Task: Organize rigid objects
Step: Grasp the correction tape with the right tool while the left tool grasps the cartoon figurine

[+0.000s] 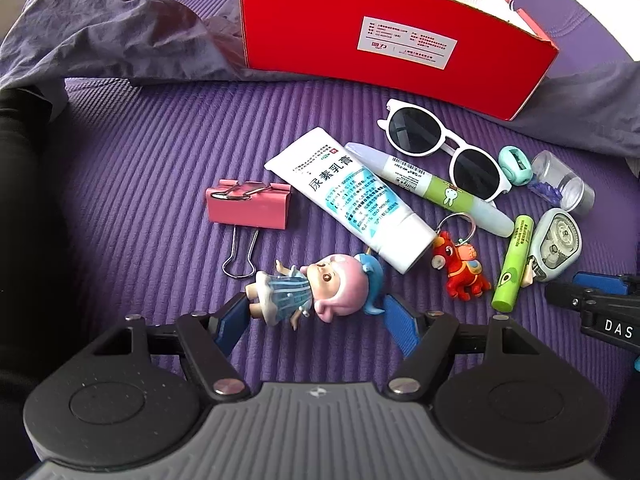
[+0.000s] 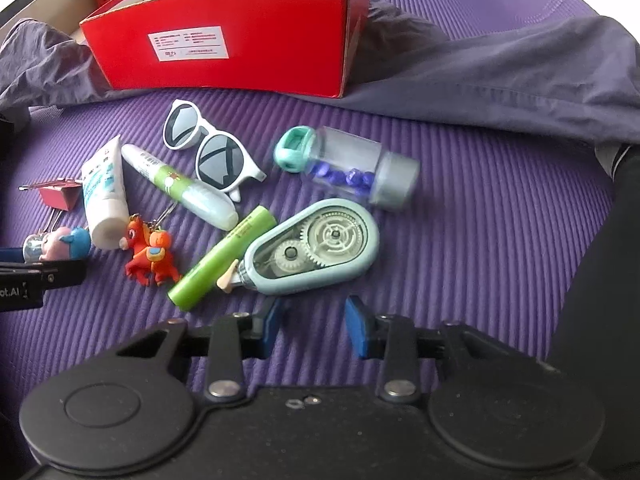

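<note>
Blue pads of the left gripper (image 1: 314, 316) flanked one pink-haired doll figurine (image 1: 308, 292), its legs against one pad; whether they pinched it I could not tell. The right gripper (image 2: 314, 320) stood narrowly parted with nothing between its pads, just short of one pale-blue correction-tape dispenser (image 2: 316, 246). Beside the dispenser lay one green lip-balm stick (image 2: 220, 258), one red horse keychain (image 2: 148, 258), one white cream tube (image 2: 104, 196), one glue pen (image 2: 180, 186), one pair of white sunglasses (image 2: 212, 152), one clear bead bottle (image 2: 356, 168). One red cardboard box (image 2: 224, 52) stood beyond.
</note>
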